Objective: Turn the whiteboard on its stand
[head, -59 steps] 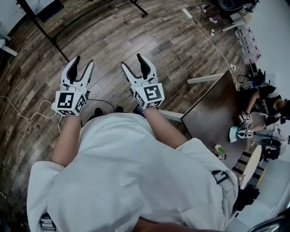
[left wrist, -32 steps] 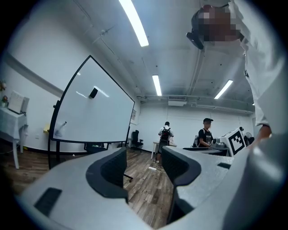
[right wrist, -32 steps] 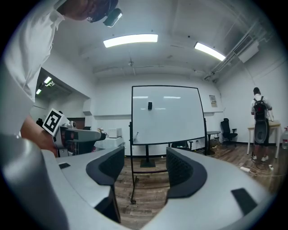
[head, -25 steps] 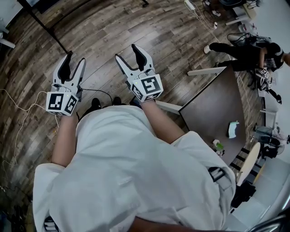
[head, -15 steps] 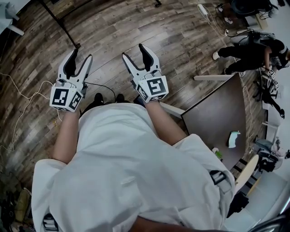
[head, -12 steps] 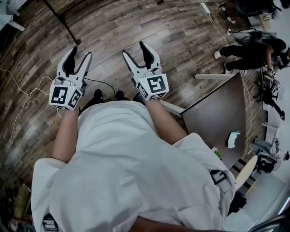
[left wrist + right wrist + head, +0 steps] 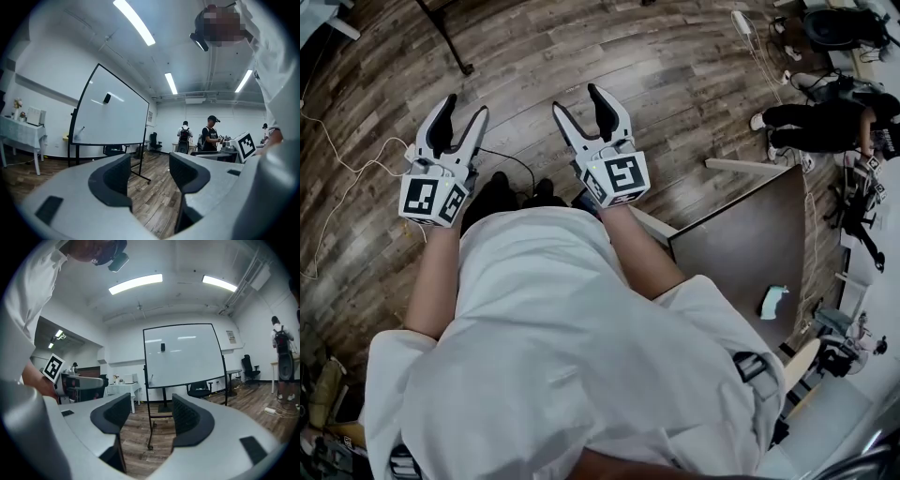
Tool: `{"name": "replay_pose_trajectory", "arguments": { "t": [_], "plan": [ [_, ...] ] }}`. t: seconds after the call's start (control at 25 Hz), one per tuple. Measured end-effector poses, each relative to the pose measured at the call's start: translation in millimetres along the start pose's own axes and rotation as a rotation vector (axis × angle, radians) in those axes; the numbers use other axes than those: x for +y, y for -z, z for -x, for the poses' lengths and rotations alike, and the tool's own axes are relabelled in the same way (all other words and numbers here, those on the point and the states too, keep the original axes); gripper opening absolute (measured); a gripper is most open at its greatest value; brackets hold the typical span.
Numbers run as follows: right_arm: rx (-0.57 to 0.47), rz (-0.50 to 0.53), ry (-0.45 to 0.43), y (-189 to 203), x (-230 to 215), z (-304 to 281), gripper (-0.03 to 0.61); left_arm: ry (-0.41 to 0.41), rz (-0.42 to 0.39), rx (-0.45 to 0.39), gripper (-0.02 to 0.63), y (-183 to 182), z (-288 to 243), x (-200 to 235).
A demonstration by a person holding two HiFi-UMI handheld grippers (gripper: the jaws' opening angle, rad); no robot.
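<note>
Standing on the wood floor (image 7: 675,84) in a white shirt (image 7: 562,356), the person holds both tools out level in front of the body, side by side and apart. The left gripper (image 7: 463,105) has its jaws spread, with only bare floor showing between the dark pads. The right gripper (image 7: 577,98) is likewise released and empty. The whiteboard (image 7: 183,355) stands upright on its black stand (image 7: 149,427) well ahead of both grippers, across open floor, and neither touches it. In the right gripper view the board faces nearly square on, with its left post lined up in the gap between the jaws. In the left gripper view it sits off to the left and is seen at a slant. A small dark object (image 7: 162,347) sits near the top of the board's face. A brown table (image 7: 741,244) lies to the person's right, and a white cable (image 7: 337,150) trails over the floor at the left. Other people (image 7: 211,133) stand at the far end of the room.
</note>
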State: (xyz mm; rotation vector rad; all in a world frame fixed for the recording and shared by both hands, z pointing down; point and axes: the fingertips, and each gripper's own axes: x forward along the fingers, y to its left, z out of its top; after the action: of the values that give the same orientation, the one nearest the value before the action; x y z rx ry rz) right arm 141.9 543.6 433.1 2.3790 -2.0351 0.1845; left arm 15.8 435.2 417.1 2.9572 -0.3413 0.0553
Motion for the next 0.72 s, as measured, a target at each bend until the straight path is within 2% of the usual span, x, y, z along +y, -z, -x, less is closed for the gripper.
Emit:
{"name": "replay_pose_trajectory", "arguments": {
  "t": [0.36, 0.56, 0.72],
  "plan": [
    [0.018, -0.006, -0.023, 10.1, -0.5, -29.0, 0.272, -0.055, 0.030, 0.001, 0.242, 14.0, 7.9, 34.4],
    [0.047, 0.014, -0.012, 12.0, -13.7, -60.4, 0.273, -0.056, 0.061, 0.013, 0.242, 21.9, -18.6, 64.1],
    [0.057, 0.032, -0.010, 5.2, -18.3, -100.9, 0.272, -0.042, 0.055, -0.016, 0.242, 6.6, -44.9, 102.9]
  ]
}}
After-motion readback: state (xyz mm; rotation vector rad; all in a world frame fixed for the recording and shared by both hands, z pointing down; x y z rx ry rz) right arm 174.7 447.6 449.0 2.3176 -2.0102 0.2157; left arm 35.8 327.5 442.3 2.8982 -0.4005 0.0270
